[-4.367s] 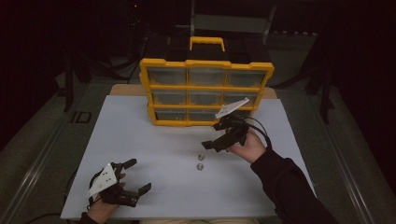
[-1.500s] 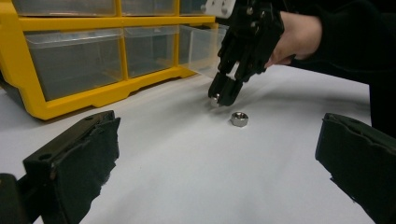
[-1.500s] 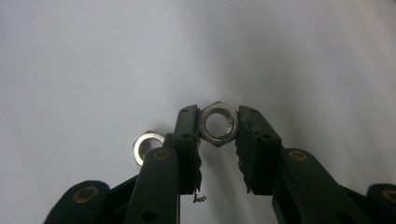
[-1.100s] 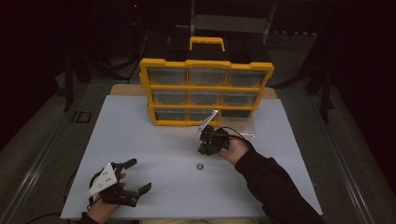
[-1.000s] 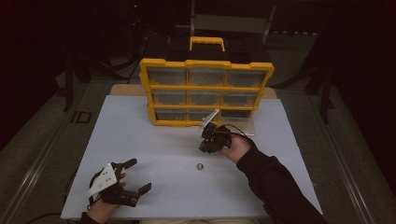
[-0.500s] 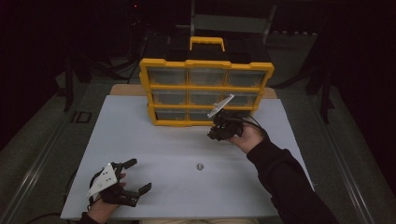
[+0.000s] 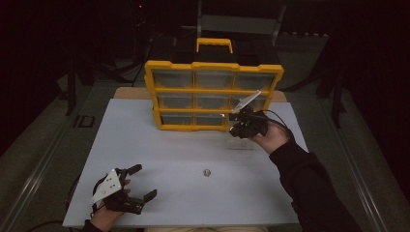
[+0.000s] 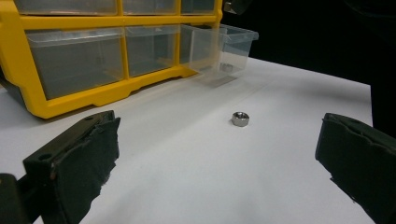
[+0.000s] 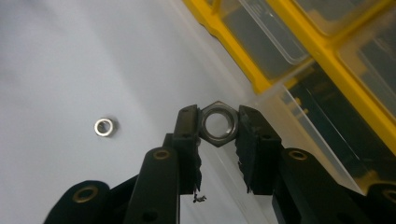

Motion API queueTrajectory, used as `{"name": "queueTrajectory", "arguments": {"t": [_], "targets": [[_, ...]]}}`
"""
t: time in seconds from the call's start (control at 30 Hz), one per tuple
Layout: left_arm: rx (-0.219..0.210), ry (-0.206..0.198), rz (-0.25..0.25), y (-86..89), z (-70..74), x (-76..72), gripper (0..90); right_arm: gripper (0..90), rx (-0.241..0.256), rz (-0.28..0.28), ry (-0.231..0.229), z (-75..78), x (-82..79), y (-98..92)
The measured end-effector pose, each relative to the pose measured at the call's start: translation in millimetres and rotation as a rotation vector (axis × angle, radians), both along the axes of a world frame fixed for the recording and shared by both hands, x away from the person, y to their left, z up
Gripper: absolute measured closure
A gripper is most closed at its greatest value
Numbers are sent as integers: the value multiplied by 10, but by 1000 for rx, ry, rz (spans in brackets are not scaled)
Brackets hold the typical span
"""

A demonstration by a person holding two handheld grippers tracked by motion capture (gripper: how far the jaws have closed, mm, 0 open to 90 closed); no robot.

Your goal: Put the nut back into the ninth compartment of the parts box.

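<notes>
A yellow organiser (image 7: 212,94) with clear drawers stands at the back of the white table. Its bottom right drawer (image 8: 229,44) is pulled out, and a small nut (image 8: 227,67) lies inside. My right gripper (image 9: 218,123) is shut on a steel hex nut (image 9: 217,124) and hovers beside that open drawer (image 9: 308,116), seen in the high view as my right gripper (image 7: 240,126). Another nut (image 7: 207,172) lies loose on the table centre, also the nut (image 8: 240,118) and the nut (image 9: 104,127). My left gripper (image 7: 138,182) rests open at the front left, jaws wide apart.
The white table top (image 7: 145,150) spreads wide around the loose nut. The organiser's black carry case with a yellow handle (image 7: 214,44) rises behind it. Dark floor surrounds the table.
My right gripper picked one of two nuts off the table, lifted it and carried it back and right to the pulled-out drawer. The left gripper has stayed still.
</notes>
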State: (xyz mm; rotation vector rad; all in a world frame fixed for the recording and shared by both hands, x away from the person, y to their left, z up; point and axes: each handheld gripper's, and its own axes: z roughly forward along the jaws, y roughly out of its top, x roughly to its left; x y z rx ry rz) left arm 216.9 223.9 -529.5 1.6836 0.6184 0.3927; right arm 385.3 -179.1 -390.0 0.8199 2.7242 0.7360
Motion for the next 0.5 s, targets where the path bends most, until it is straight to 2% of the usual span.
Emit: {"name": "queueTrajectory", "arguments": {"t": [0.5], "targets": [[2,1,-2,-5,0,1,0,704,-3,-84,4,-43,44,-310]]}}
